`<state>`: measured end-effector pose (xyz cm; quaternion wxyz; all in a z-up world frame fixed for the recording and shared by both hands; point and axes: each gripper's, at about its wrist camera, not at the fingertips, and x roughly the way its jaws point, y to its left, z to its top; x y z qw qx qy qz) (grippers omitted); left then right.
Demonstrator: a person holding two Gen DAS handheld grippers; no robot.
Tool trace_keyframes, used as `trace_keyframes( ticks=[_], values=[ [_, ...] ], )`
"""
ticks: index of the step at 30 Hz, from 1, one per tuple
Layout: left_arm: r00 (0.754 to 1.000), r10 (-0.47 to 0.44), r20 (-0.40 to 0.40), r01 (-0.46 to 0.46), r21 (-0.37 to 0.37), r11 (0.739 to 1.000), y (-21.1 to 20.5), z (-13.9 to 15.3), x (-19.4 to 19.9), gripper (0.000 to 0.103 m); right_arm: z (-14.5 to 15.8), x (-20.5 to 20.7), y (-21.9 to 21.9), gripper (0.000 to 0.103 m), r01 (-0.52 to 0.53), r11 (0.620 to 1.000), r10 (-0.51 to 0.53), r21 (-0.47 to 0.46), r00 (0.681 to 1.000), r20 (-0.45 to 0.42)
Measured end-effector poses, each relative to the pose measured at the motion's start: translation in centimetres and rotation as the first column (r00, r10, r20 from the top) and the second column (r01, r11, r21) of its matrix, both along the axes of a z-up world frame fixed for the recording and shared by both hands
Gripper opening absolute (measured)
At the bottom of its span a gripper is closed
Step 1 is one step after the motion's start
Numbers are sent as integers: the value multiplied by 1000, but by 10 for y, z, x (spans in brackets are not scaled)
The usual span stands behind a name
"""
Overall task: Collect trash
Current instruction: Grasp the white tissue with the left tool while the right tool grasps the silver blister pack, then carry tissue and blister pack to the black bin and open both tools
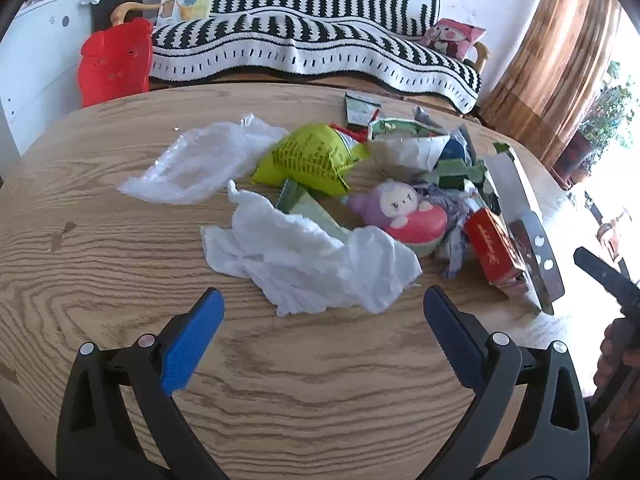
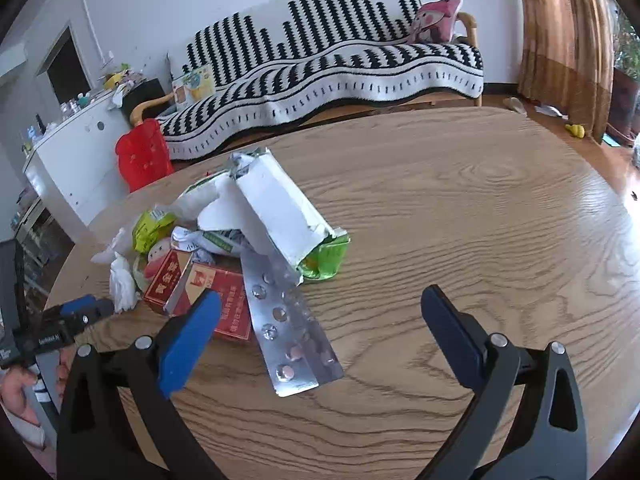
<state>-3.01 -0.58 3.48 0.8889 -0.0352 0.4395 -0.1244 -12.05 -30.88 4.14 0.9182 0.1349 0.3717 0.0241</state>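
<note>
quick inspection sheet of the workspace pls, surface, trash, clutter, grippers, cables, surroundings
surface: wooden table, wood grain, trash piled mid-table
job's things: crumpled tissue, clear plastic bag, yellow-green packet, red box, blister pack, white carton
clutter: plush toy among the trash
grippers: left gripper open, empty; right gripper open, empty
cables: nothing seen
surroundings: striped sofa, red bin, curtain

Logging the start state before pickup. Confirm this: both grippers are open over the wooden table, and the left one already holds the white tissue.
Not quite. The left gripper holds nothing: in the left wrist view the white tissue lies on the wooden table ahead of its spread fingers. Both grippers, including the right gripper, are open.
</note>
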Motion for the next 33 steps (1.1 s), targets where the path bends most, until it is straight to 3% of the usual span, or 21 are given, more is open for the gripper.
trace_keyframes(
  ticks=[5,8,9,10,12,13,16,25,33],
  values=[
    [1000,2,-3,-2,-43,999,3,-4,10,97,-11,14,-3,96,-16,1000,16,2,999,-38],
    [999,-47,-1,47,-66,997,0,-8,17,92,-20,22,2,85,-57,998,58,20,996,-69],
    [998,-59,4,60,-55,997,-2,-9,18,77,-23,25,3,78,-73,997,75,34,994,-82],
    [997,-81,4,81,-37,996,-5,-11,20,51,-28,29,5,68,-93,994,99,58,990,-99],
    [993,-120,-16,120,-45,992,-7,-16,24,20,-34,33,9,47,-121,988,132,96,983,-124],
    [991,-128,-26,126,-71,989,-6,-17,25,16,-37,35,10,31,-135,983,151,123,979,-137],
    [994,-109,-11,108,-52,993,-6,-15,22,9,-36,35,16,18,-146,981,163,127,977,-137],
    [992,-8,129,13,-34,999,12,16,0,7,-15,19,21,15,-149,984,154,94,987,-54],
    [985,-12,174,15,-14,1000,-4,39,-11,7,13,6,21,13,-95,989,95,115,995,9]
  ],
)
